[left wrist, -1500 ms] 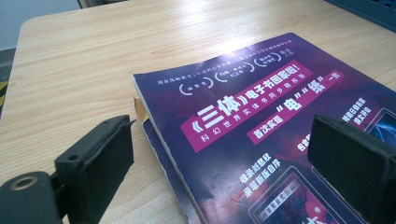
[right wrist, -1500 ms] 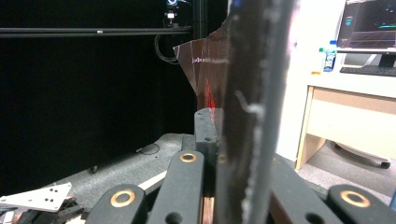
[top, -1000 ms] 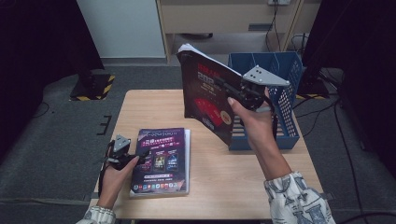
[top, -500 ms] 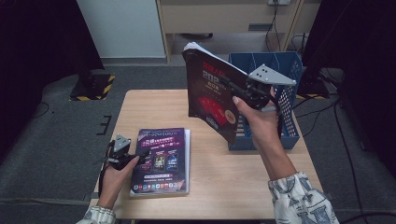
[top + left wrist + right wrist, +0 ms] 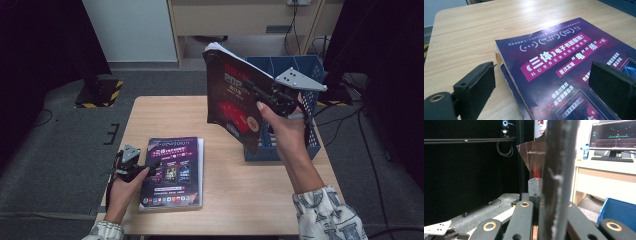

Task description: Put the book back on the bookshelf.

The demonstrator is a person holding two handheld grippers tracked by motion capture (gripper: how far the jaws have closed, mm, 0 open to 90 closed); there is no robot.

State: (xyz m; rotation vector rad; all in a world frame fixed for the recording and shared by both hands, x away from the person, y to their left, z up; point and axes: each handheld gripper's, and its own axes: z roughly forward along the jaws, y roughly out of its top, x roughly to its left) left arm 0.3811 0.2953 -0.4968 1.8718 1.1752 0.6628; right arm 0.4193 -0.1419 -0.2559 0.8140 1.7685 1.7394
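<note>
- The right hand-held gripper (image 5: 267, 97) is clamped on the edge of a dark red magazine (image 5: 235, 95), which it holds upright in the air above the far right part of the bench (image 5: 165, 120), just in front of the blue basket (image 5: 305, 67). In the right gripper view the jaws stand together on the magazine's (image 5: 554, 170) edge, with its pages rising straight up between them.
- The step in hand looks like filing this magazine into the basket, so keep the spine vertical and line it up with the basket's opening before lowering.
- The magazine is floppy and gripped at one edge only; its free corner may sag or fan open. Move slowly and keep the grip firm until the lower edge rests inside the basket.
- Clear the near wall of the basket first: lift over the rim rather than sliding into it, or the cover may catch and buckle.
- Let go only when the magazine is carried by the basket, so that it does not tip out.
- The left hand-held gripper (image 5: 131, 167) rests at the left edge of the purple magazine (image 5: 172, 170), which lies flat on the near left part of the bench. In the left gripper view its jaws stand apart, one on either side of the purple magazine's (image 5: 564, 67) corner, without pressing on it.
- That hand is best kept quiet there, ready to take the next one.
</note>
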